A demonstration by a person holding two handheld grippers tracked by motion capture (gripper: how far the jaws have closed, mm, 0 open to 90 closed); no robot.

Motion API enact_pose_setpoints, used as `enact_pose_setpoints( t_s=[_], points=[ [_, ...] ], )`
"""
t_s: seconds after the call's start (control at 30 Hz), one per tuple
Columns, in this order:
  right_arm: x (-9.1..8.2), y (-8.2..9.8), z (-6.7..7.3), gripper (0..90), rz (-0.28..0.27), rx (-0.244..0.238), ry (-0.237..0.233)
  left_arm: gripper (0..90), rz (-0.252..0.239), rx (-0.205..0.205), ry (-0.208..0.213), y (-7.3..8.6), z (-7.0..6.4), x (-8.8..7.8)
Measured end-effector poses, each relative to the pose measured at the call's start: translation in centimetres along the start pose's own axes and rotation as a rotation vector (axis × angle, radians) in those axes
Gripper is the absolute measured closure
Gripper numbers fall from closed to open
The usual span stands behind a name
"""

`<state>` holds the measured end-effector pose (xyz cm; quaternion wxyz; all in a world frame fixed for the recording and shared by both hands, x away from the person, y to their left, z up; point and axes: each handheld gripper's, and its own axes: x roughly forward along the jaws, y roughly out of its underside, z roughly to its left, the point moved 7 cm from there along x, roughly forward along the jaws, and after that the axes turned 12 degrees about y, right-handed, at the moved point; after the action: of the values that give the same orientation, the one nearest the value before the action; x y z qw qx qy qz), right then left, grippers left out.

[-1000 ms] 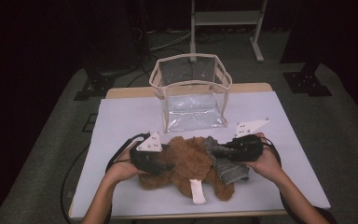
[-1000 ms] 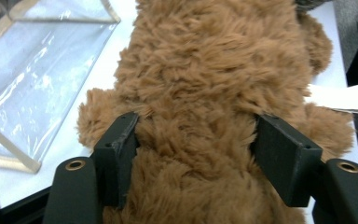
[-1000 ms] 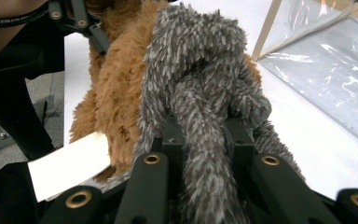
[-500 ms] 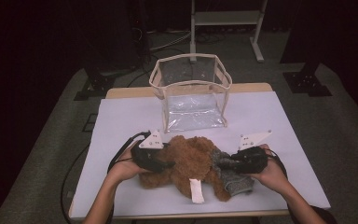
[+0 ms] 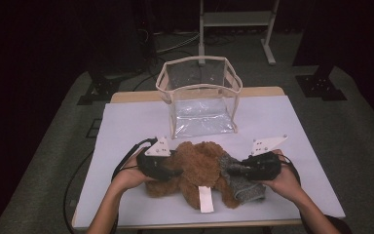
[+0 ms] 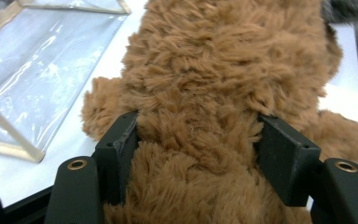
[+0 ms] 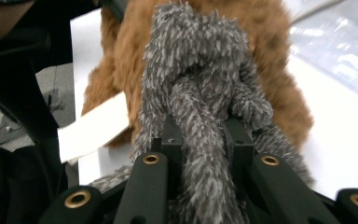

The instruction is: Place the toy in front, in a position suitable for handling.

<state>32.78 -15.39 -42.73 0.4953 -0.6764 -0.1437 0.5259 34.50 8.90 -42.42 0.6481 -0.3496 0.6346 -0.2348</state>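
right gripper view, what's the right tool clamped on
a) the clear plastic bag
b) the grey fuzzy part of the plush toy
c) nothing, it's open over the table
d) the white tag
b, the right tool has its jaws pinched tight on a strand of the grey fuzzy part of the plush toy, with the white tag lying free off to the side.

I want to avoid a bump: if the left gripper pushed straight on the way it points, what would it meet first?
The left gripper is already clamped on the brown plush toy, so more plush comes first. Past it probably the grey plush in the right gripper; depth is unclear.
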Motion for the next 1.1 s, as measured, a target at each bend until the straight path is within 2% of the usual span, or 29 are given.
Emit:
enact_pose_setpoints(
  t_s=[0.13,0.27,0.33,0.4,0.47,0.57,0.63,0.7,0.83,0.9,0.97,1.03,1.07,1.1],
  points=[
    [-0.8,-1.7,-0.3,73.9,-0.038,-0.015,0.016,34.9,0.008,0.024,0.03,0.0,-0.4,0.1],
    [-0.6,-3.4,-0.5,73.7,-0.075,-0.018,0.015,34.8,0.034,0.058,0.06,0.0,-1.1,0.1],
    [-0.1,-3.5,-0.4,73.8,-0.07,-0.014,0.002,34.4,0.051,0.065,0.055,0.1,-1.2,0.0],
    [0.3,-3.1,-0.1,73.9,-0.06,-0.016,-0.011,32.7,0.046,0.059,0.043,-0.1,-1.1,-0.3],
    [0.5,-2.6,0.4,74.0,-0.052,-0.016,-0.028,31.7,0.02,0.054,0.037,-0.5,-1.0,-0.5],
    [0.9,-1.5,1.5,73.9,-0.015,-0.037,-0.054,31.4,0.005,0.08,0.045,-1.3,-1.4,-0.3],
    [1.1,-1.2,2.0,73.7,0.005,-0.051,-0.059,33.4,0.045,0.105,0.063,-1.4,-2.0,0.3],
    [0.9,-1.2,1.9,73.6,0.001,-0.058,-0.052,35.0,0.067,0.113,0.064,-1.3,-2.3,0.5],
    [-0.1,-2.1,0.6,73.6,-0.032,-0.034,-0.025,37.7,0.083,0.117,0.084,-1.1,-2.6,0.6],
    [-0.1,-2.8,0.2,73.6,-0.047,-0.019,-0.017,37.7,0.096,0.122,0.078,-1.2,-2.7,0.5],
    [0.6,-3.2,0.3,73.5,-0.043,-0.014,-0.03,35.8,0.104,0.121,0.054,-1.4,-2.7,0.3],
    [1.7,-3.2,0.9,73.7,-0.022,-0.034,-0.039,32.5,0.108,0.124,0.039,-1.7,-2.7,0.2],
    [2.2,-3.1,1.2,73.8,-0.015,-0.038,-0.048,31.8,0.092,0.124,0.043,-1.9,-2.8,0.1],
    [2.5,-3.1,1.5,73.8,-0.009,-0.04,-0.057,31.5,0.057,0.119,0.061,-2.3,-3.0,0.1]
  ],
)
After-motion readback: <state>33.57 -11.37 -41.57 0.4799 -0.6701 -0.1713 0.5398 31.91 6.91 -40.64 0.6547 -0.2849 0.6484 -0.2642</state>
